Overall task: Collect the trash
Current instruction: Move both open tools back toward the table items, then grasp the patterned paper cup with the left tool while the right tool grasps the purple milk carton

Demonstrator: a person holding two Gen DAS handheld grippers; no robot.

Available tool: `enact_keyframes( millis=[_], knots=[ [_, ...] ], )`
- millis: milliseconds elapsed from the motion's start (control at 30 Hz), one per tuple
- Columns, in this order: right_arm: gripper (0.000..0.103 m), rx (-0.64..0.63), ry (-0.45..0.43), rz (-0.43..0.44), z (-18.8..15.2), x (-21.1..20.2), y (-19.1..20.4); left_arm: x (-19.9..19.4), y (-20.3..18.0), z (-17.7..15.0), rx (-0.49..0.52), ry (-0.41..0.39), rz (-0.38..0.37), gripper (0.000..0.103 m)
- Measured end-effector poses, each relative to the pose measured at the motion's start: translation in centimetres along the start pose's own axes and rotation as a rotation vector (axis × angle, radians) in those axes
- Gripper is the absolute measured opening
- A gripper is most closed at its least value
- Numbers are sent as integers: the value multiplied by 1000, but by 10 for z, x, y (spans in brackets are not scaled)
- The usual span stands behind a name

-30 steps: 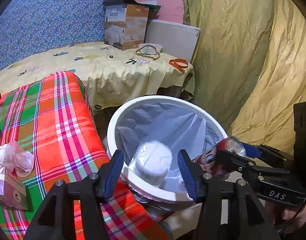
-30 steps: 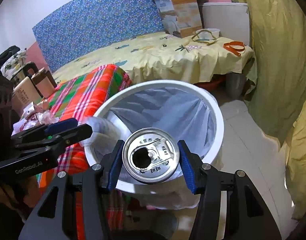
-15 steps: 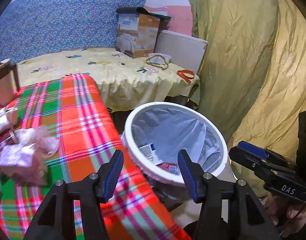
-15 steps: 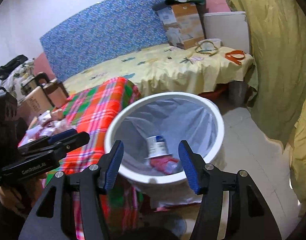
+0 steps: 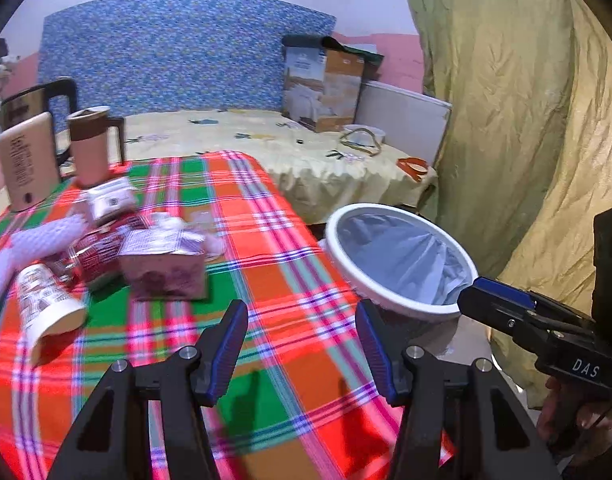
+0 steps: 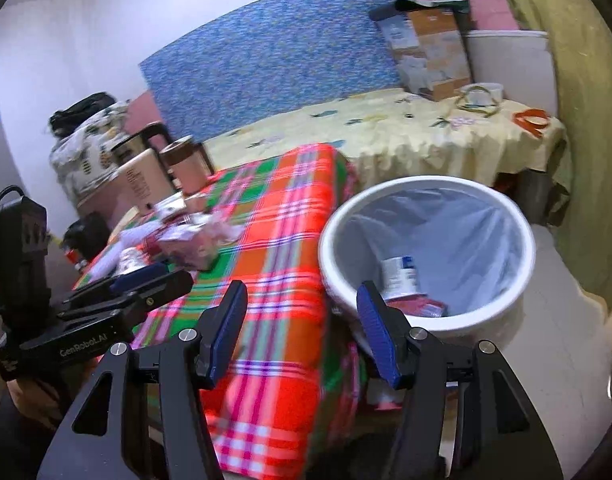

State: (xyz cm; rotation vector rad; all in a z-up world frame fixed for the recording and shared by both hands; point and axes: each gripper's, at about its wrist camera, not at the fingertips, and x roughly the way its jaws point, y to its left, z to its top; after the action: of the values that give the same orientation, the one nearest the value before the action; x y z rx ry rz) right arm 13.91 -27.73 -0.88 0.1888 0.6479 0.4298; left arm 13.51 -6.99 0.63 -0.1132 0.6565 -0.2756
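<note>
paper cup (image 5: pixel 45 312) on its side at far left of plaid worktop (image 5: pixel 273 280), long axis running toward me and right, mouth nearer me. carton pile (image 5: pixel 161 264) just beside it, farther in. my left claw (image 5: pixel 301 354) wide, empty, over worktop; trash lies ahead-left of it. my right claw (image 6: pixel 301 334) wide, empty, at worktop edge beside white bin (image 6: pixel 522 280), well apart from pile. left claw nearer, i judge it takes next pick.
</note>
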Motion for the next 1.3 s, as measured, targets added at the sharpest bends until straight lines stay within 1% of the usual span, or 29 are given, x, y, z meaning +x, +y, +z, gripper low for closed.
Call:
enact_keyframes(
  millis=[233, 533, 767, 967, 1100, 1167, 1300],
  knots=[
    [59, -58, 36, 71, -2, 12, 23, -20, 26, -16, -36, -4, 63, 56],
    [59, -152, 68, 115, -7, 25, 51, -40, 60, -26, -77, -22, 152, 56],
    [62, -211, 81, 140, -1, 41, 69, -50, 100, -31, -133, -36, 256, 56],
    [63, -256, 93, 159, 7, 59, 81, -50, 131, -32, -172, -32, 334, 56],
    [64, -293, 93, 166, 15, 71, 90, -43, 148, -31, -186, -14, 364, 56],
    [66, -306, 94, 178, 20, 78, 91, -37, 154, -33, -181, 10, 380, 56],
    [66, -332, 100, 198, 31, 95, 95, -22, 166, -36, -179, 69, 421, 56]
  ],
)
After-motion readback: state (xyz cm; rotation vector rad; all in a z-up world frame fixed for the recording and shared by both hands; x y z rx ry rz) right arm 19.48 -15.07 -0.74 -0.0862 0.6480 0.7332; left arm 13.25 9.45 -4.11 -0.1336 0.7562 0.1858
